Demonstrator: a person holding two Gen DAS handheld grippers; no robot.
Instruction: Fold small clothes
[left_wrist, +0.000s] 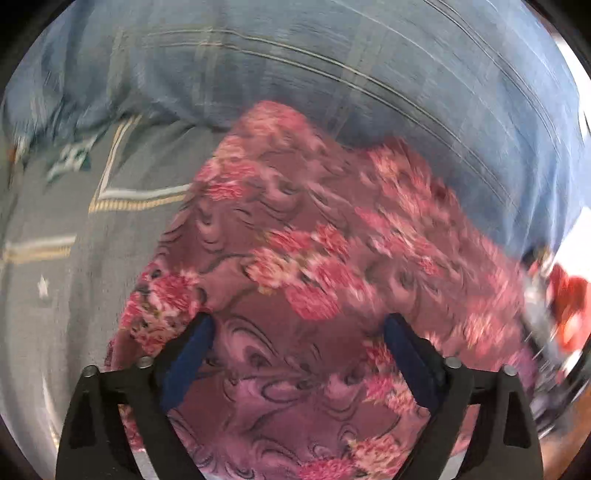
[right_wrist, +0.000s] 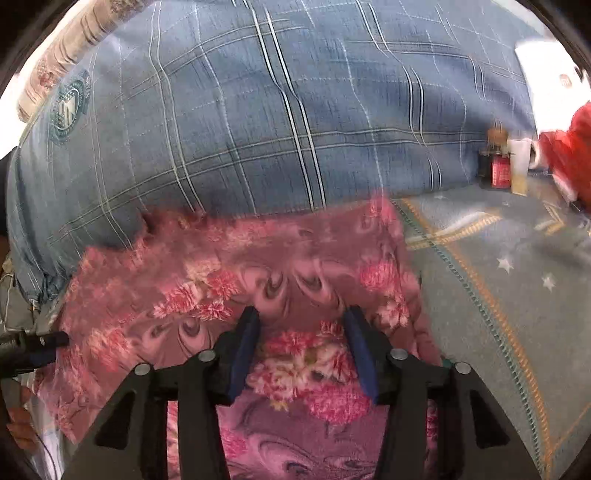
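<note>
A pink floral fleece garment (left_wrist: 303, 258) lies spread on the grey bedsheet (left_wrist: 55, 314), its far edge against a blue plaid pillow (left_wrist: 332, 74). My left gripper (left_wrist: 299, 321) is open just above the cloth, its blue pads apart with nothing between them. In the right wrist view the same garment (right_wrist: 229, 266) lies below my right gripper (right_wrist: 301, 314), which is open over a flower print. The left gripper's tip (right_wrist: 44, 343) shows at the garment's left edge. The left view is motion-blurred.
The blue plaid pillow (right_wrist: 277, 110) fills the back. A dark red jar (right_wrist: 496, 166) and a pale cup (right_wrist: 519, 162) stand on the sheet (right_wrist: 498, 277) at the right, beside something red (right_wrist: 569, 155). A white box (right_wrist: 550, 74) sits behind.
</note>
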